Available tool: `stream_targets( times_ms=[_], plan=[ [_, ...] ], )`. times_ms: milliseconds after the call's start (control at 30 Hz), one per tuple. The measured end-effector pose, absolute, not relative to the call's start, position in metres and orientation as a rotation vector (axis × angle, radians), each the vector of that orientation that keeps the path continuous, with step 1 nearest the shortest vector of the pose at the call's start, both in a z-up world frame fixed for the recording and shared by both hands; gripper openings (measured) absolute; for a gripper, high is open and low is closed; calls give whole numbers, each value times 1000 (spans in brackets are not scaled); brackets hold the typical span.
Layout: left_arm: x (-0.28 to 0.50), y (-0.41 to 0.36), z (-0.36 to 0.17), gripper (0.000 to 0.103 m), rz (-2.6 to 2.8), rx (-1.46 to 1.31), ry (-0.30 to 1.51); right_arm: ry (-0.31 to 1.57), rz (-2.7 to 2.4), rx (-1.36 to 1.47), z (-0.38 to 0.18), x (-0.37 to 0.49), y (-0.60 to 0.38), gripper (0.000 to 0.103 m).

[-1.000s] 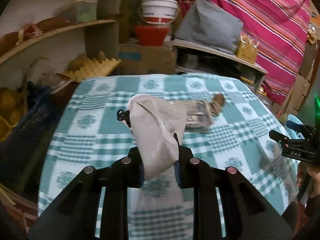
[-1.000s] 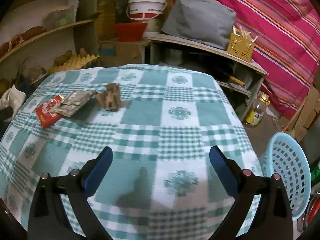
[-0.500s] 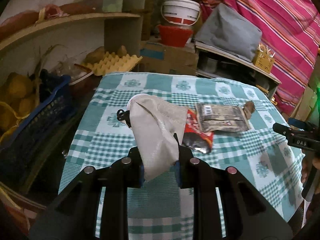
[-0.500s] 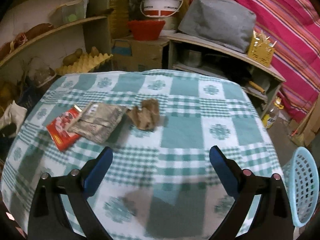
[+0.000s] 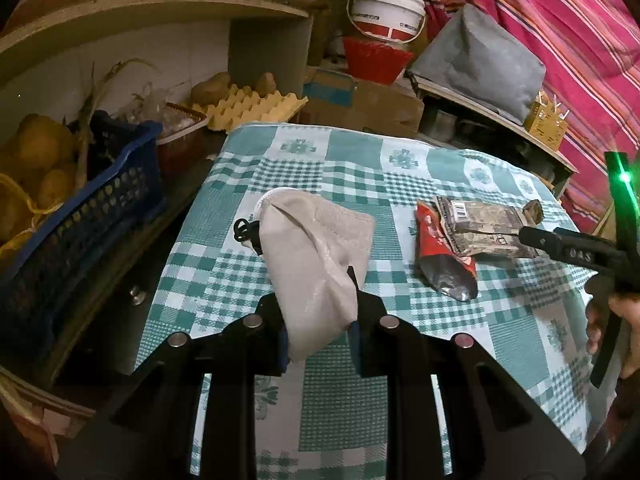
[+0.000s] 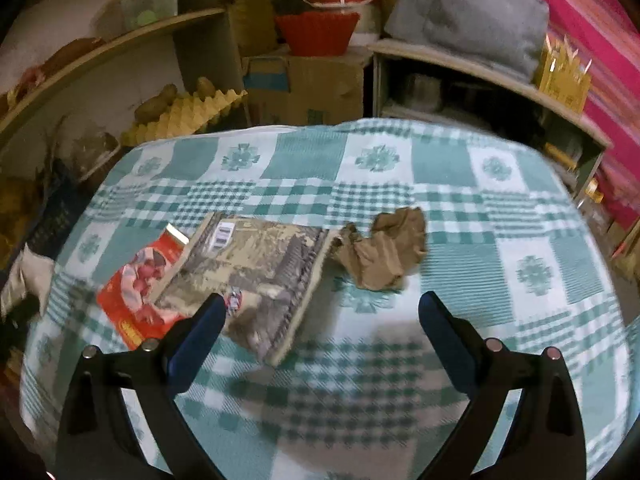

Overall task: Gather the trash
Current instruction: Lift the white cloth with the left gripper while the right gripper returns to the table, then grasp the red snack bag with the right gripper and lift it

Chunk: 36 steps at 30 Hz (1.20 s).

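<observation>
Right gripper (image 6: 320,320) closes in on table trash

Spread wide above the grey wrapper (image 6: 256,272); best lowered squarely, pinching one edge. Left gripper (image 5: 318,324) clamps a beige mask (image 5: 316,256).

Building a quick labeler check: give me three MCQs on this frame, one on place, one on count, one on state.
1. The red wrapper lies where?
A) under the grey packet's edge
B) in the blue crate
C) on the shelf

2. Trash pieces lying on the tablecloth?
A) one
B) three
C) five

3. The left gripper is:
A) open, empty
B) shut on the face mask
C) out of view

Key: A, the packet overlaps it; B, wrapper, packet, crumpled brown paper; B, the mask sits pinched between its fingers, while the right gripper is open.
</observation>
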State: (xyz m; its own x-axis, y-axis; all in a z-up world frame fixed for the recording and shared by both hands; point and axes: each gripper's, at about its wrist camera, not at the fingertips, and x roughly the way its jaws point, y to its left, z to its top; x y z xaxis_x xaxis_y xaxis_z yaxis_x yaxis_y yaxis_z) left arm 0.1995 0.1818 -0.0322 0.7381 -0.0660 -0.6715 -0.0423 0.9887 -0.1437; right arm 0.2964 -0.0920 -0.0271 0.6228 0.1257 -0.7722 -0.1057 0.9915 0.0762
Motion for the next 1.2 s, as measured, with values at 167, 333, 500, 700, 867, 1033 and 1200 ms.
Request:
stream_targets(
  times_ms=[167,333,500,700,867,1033,1200],
  plan=[
    [200,182,-32,20,-13,-158,740,939,180,56,-38,310,-84,65],
    [199,176,-29,20,-17,-150,739,952,247,82,-44,307,-82,26],
    [194,166,-21,20,-21,-146,731,879,274,68,-24,291,-95,6],
    [182,143,-1,20,-35,-130,700,819,259,62,3,270,-124,3],
    [176,121,10,21,-55,-121,685,796,237,77,14,252,-156,3],
    [171,103,11,21,-69,-119,686,818,208,62,10,246,-175,4],
    [173,101,3,21,-69,-118,705,838,148,-6,-5,253,-179,22]
  ],
)
